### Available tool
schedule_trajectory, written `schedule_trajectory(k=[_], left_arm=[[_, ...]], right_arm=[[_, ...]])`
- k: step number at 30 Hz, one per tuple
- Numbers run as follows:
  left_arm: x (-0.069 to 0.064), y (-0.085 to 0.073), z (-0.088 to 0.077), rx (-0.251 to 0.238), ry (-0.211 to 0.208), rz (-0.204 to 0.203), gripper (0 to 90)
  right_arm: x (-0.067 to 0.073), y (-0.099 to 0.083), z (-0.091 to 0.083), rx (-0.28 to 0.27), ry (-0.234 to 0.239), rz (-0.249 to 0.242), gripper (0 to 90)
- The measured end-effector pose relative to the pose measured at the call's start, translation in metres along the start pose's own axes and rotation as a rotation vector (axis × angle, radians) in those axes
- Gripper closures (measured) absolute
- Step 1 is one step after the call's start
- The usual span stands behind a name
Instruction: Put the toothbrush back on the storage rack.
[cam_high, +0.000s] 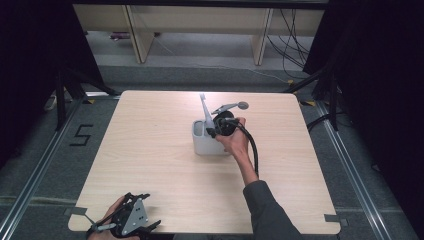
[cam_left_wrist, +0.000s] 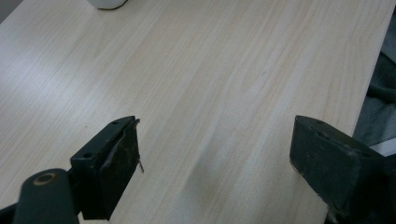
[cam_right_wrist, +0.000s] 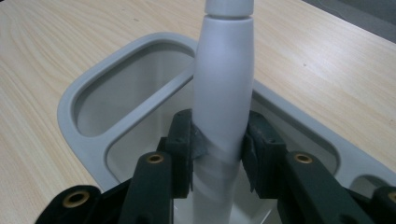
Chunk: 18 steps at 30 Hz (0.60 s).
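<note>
Right gripper (cam_right_wrist: 218, 154) clamped on a grey utensil handle (cam_right_wrist: 223, 93), pads pressed to both flanks of the thick tapered section, no gap visible either side. Handle rising straight up between the jaws in the right gripper view, narrowing to a collar near the top edge; lower end running down past the pads into the caddy, tip out of sight. Grey caddy (cam_right_wrist: 84, 140) directly under and ahead of the jaws: one rounded compartment ahead-left of the pads, a divider wall crossing just behind the handle, a second opening ahead-right, corner of a third at far lower right. Handle sitting in the compartment nearest the jaws, upright or close to it.

High view: right gripper (cam_high: 220, 127) over the caddy (cam_high: 202, 145) near table centre, hand wrapped round the body, black cable (cam_high: 252, 147) looping back along the forearm. Two long utensils sticking up out of the caddy beyond the jaws: one steep and slim (cam_high: 205, 107), one tilted to the right with a round end (cam_high: 231, 106). Which of the two sits in the grip: cannot tell from that view.

Left gripper (cam_left_wrist: 212, 158) released, jaws wide apart, bare wood between them, nothing touching the pads. Parked at the near edge of the table (cam_high: 150, 150), well apart from the caddy, grey three-cornered plate (cam_high: 135, 217) on top. Caddy corner (cam_left_wrist: 108, 3) far ahead of those jaws, at the top edge.
</note>
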<state>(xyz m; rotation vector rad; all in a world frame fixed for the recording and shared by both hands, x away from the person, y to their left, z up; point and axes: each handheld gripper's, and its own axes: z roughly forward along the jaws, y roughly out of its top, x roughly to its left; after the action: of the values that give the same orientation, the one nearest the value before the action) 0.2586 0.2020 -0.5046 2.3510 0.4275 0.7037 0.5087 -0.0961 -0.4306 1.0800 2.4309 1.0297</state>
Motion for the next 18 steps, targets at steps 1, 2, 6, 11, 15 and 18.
schedule_trajectory(k=[1,2,6,11,15,18], left_arm=[[0.0,0.0,0.0,0.005,-0.007,0.003,15.4],[0.0,0.0,0.0,0.007,-0.005,0.006,15.4],[0.0,0.0,0.0,0.005,-0.008,0.004,15.4],[0.0,0.0,0.0,0.008,-0.006,0.007,15.4],[-0.001,0.0,0.0,0.004,-0.012,0.001,15.4],[0.0,0.0,0.0,0.005,-0.012,0.002,15.4]], right_arm=[[0.0,0.0,0.001,0.0,-0.001,-0.006,66.5],[0.0,0.001,0.002,0.013,0.009,-0.007,66.5],[-0.003,0.0,0.006,-0.01,0.005,-0.022,66.1],[-0.005,0.001,0.001,-0.003,0.012,-0.017,63.6],[-0.006,0.002,-0.005,-0.033,0.028,0.0,59.7],[-0.007,0.002,-0.011,-0.04,0.02,-0.005,57.6]])
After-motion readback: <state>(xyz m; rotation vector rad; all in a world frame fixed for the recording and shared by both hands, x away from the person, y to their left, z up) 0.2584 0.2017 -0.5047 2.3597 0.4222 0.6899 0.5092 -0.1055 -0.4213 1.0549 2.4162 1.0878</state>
